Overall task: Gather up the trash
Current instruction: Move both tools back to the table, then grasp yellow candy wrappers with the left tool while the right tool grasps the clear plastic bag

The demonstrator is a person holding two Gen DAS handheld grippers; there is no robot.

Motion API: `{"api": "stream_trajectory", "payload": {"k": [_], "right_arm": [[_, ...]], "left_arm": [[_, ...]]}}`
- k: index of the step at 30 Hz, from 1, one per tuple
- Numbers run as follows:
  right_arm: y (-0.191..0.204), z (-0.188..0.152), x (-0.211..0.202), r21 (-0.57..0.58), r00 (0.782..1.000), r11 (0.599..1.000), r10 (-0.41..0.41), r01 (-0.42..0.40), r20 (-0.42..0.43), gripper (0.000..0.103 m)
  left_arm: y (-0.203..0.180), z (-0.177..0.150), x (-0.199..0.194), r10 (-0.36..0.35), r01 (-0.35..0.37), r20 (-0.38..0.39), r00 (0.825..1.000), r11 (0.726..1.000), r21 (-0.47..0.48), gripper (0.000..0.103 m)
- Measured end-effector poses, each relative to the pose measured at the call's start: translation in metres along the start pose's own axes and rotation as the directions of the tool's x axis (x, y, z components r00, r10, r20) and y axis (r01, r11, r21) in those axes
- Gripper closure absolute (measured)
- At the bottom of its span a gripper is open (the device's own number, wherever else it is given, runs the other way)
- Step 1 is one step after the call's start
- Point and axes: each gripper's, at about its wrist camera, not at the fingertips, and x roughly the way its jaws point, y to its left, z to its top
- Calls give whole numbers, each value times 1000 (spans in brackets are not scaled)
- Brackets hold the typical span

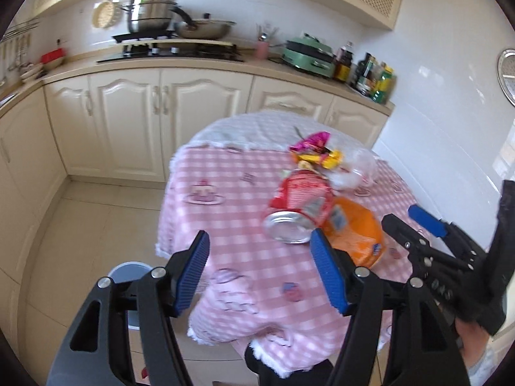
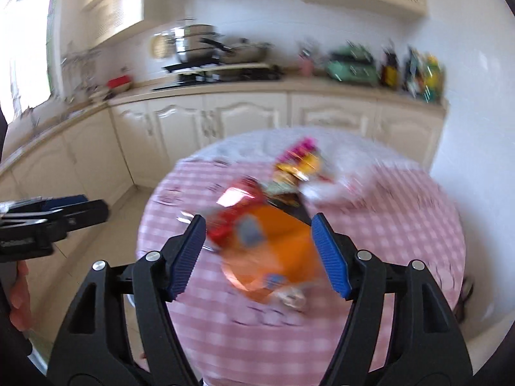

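Observation:
A heap of trash lies on the round table's pink checked cloth. It holds a red snack bag with a silver end, an orange bag, pink and yellow wrappers and a white plastic bag. My left gripper hovers open above the table's near edge, short of the heap, with nothing between its pads. My right gripper is open too and empty, with the blurred orange bag and red bag showing beyond its fingers. Each gripper shows in the other's view: the right gripper, the left gripper.
A grey-blue bin stands on the tiled floor left of the table. Cream kitchen cabinets run behind, with pots on a stove, a green appliance and bottles. A white wall lies right of the table.

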Motion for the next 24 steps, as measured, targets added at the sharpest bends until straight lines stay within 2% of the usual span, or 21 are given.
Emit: {"api": "stream_trajectory", "payload": {"k": [8, 14, 16, 19, 24], "right_arm": [[-68, 8, 25, 146, 999, 989, 6, 1, -46, 35], [-104, 29, 68, 261, 995, 965, 48, -25, -83, 35], [-114, 36, 83, 298, 994, 954, 66, -36, -90, 35], [-130, 45, 109, 364, 987, 928, 124, -77, -107, 35], [-141, 53, 140, 416, 972, 902, 192, -119, -138, 38]], "left_arm": [[-44, 33, 34, -34, 39, -56, 998, 994, 99, 39], [-72, 73, 81, -24, 42, -126, 992, 988, 145, 39], [-77, 85, 96, -41, 63, -149, 988, 988, 144, 39], [-82, 103, 125, -96, 120, -208, 973, 987, 107, 39], [-88, 124, 174, -128, 159, -315, 940, 984, 75, 39]]}}
